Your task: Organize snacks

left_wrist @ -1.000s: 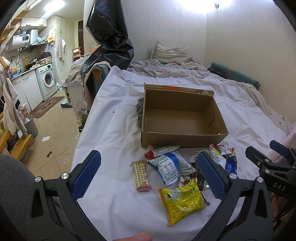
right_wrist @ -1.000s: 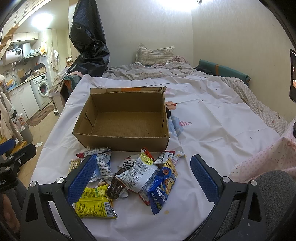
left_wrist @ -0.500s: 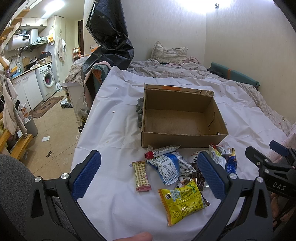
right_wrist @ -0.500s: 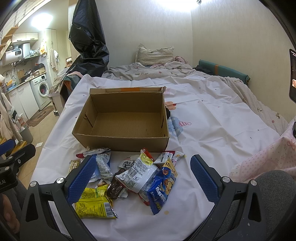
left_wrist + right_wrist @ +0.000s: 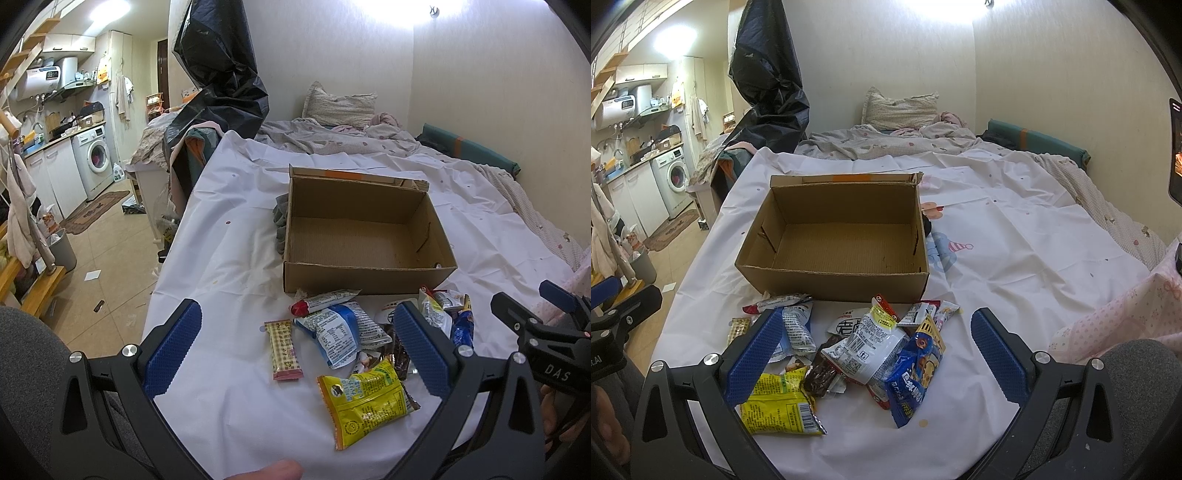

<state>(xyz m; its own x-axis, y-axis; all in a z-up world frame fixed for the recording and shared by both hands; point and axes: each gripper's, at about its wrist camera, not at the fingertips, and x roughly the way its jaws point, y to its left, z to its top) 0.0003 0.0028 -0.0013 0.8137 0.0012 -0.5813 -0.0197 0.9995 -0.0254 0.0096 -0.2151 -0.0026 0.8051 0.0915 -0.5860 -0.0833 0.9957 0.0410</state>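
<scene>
From my feed: left gripper [image 5: 297,349] is spread wide, nothing between the blue pads [image 5: 173,347], hovering low over the white sheet [image 5: 229,258] at the near edge of the bed. Left of it, only bare sheet.

Moving right in the left wrist view: checked bar wrapper [image 5: 283,350] lies flat by itself, just left of the pile. Next, a red-tipped white packet [image 5: 325,300] touching the front wall of the cardboard box [image 5: 364,278]. Below that, a blue-and-white pouch [image 5: 332,334], then a yellow bag [image 5: 365,400] nearest me, overlapping a dark brown wrapper [image 5: 400,356]. My right pad hides part of the pile here.

Box is open, upright, empty, sitting centre of the sheet just behind the snacks.

Right wrist view: right gripper [image 5: 875,356] also wide apart, holding nothing, over the pile's right half. Between its pads: a white barcode pouch [image 5: 870,347] on top, a dark blue cookie pack [image 5: 916,373] leaning on its right, small packets [image 5: 929,310] behind near the box. Yellow bag is at lower left, partly under the left pad.

Far right: pink patterned fabric [image 5: 1123,317] at the sheet edge, well clear of the snacks.
</scene>
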